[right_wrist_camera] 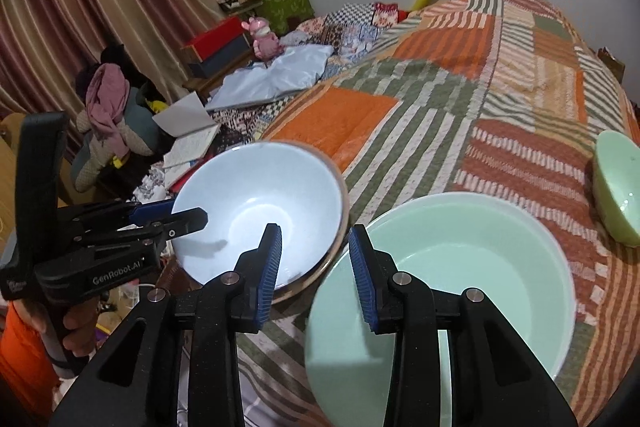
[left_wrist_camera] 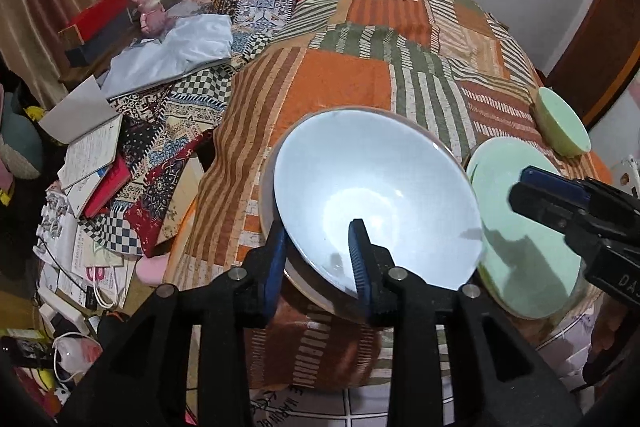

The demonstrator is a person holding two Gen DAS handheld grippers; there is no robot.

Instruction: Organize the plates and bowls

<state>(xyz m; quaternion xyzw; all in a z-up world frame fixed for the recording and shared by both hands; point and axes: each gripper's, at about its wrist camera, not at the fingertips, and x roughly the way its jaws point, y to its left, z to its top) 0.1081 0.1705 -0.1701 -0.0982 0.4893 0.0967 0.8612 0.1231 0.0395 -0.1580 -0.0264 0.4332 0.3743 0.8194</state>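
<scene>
A pale blue bowl [left_wrist_camera: 376, 195] [right_wrist_camera: 260, 211] sits tilted on a beige plate [left_wrist_camera: 266, 195] [right_wrist_camera: 338, 227] on the patchwork quilt. My left gripper [left_wrist_camera: 320, 259] [right_wrist_camera: 176, 215] straddles the bowl's near rim, one finger outside and one inside, jaws still apart. To its right lies a mint green plate [left_wrist_camera: 524, 247] [right_wrist_camera: 460, 267]. My right gripper [right_wrist_camera: 316, 267] [left_wrist_camera: 536, 191] is open above the green plate's left rim, holding nothing. A small green bowl [left_wrist_camera: 562, 123] [right_wrist_camera: 618, 187] sits tilted at the far right.
The quilt [left_wrist_camera: 360, 75] covers a raised rounded surface that drops off to the left. Books, papers and cloth [left_wrist_camera: 92, 155] litter the floor on the left. A curtain [right_wrist_camera: 80, 7] and boxes [right_wrist_camera: 216, 47] stand beyond.
</scene>
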